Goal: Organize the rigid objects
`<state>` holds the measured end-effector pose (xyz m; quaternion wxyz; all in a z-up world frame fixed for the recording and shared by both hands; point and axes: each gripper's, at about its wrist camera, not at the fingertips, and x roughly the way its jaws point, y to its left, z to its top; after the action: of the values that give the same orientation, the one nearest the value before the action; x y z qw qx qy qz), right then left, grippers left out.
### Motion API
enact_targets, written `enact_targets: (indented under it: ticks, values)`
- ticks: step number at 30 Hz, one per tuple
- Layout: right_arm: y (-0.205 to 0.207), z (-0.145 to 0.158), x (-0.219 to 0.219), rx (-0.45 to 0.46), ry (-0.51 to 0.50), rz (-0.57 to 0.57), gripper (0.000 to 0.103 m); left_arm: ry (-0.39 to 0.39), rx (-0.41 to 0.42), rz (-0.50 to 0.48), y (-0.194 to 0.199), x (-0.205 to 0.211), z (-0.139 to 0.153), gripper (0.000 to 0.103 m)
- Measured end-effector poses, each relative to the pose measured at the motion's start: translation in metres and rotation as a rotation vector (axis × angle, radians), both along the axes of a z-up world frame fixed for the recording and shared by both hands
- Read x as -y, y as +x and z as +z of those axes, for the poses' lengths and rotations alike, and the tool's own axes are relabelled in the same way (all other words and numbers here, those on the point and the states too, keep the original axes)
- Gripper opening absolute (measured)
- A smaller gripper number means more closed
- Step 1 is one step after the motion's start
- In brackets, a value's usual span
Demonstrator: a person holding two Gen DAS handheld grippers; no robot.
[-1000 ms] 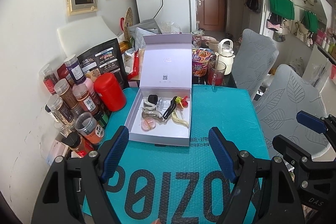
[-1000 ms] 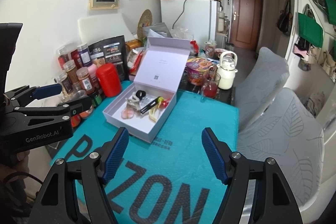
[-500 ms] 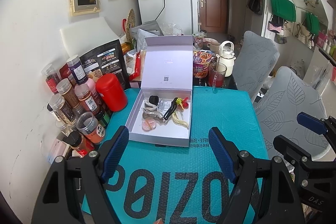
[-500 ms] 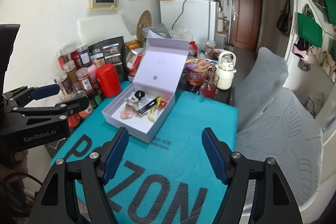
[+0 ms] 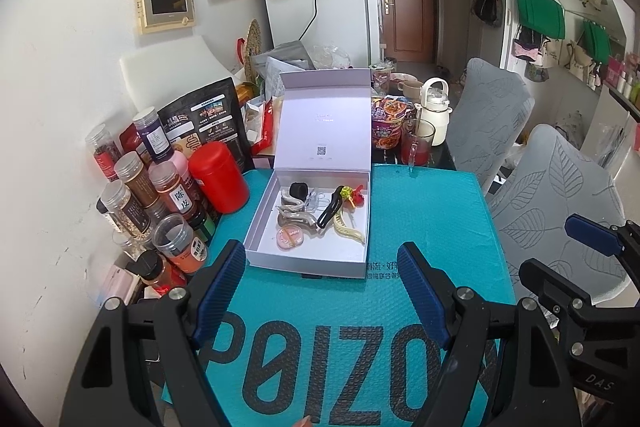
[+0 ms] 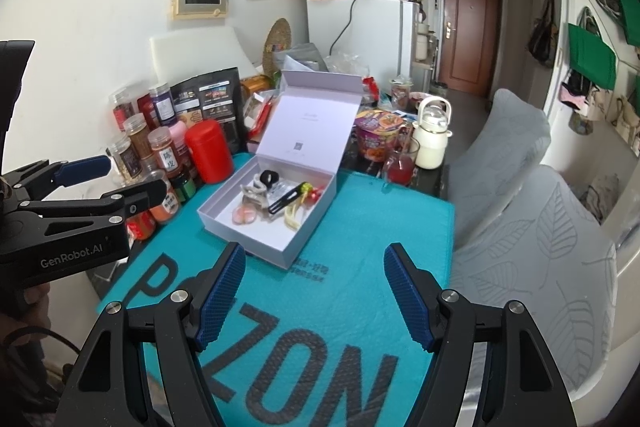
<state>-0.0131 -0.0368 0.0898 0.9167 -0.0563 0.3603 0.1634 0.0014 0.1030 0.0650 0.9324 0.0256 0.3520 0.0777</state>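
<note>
Several spice jars [image 5: 132, 187] crowd the teal mat's [image 5: 432, 211] left edge; left gripper [image 5: 320, 291] hovers, fingers apart, empty; white box [image 5: 308, 259] sits mid-mat, lid up, hair clips [image 5: 320, 215] inside; right gripper [image 6: 314, 297] likewise spread, empty.

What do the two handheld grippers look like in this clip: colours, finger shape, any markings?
Both are black, skeletal frames with silver bolts. The left gripper and right gripper each carry two flat fingers faced with dark blue textured pads. The left one's body reads "GenRobot.AI" in white in the right wrist view.
</note>
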Motion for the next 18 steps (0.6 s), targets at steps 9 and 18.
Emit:
enact_targets:
  ticks: [9, 18]
  values:
    - [-0.0018, -0.0001, -0.0034, -0.005, 0.002, 0.004, 0.073, 0.002, 0.005, 0.011, -0.0045, -0.0020, 0.0014, 0.078]
    - [-0.0042, 0.0000, -0.0065, -0.004, 0.000, 0.011, 0.073, 0.008, 0.006, 0.018, -0.0079, -0.0046, 0.0020, 0.078]
